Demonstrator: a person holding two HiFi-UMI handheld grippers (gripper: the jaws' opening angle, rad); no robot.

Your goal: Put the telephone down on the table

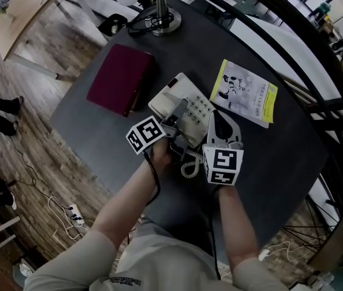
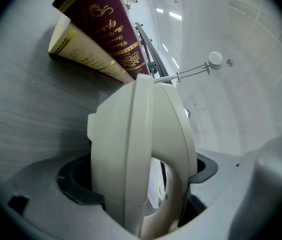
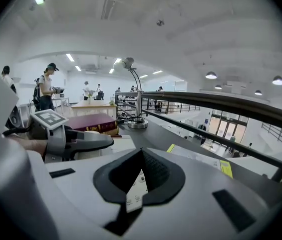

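A cream telephone [image 1: 190, 103] lies on the dark table [image 1: 98, 132], its curly cord [image 1: 189, 167] trailing toward me. My left gripper [image 1: 175, 121] hovers over the phone's left side. In the left gripper view, that gripper [image 2: 141, 171] is shut on the cream handset [image 2: 136, 144], which stands on edge between the dark pads [image 2: 76, 186]. My right gripper [image 1: 218, 121] is over the phone's right side. Its jaws [image 3: 141, 156] are shut together with nothing held, and keypad buttons [image 3: 140, 181] show below them.
A maroon book [image 1: 119, 77] lies left of the phone, also seen as the book [image 2: 106, 29] just beyond the handset. A white and yellow leaflet [image 1: 245, 93] lies to the right. A lamp base [image 1: 162, 20] stands at the back. A curved railing [image 1: 305, 47] runs behind the table.
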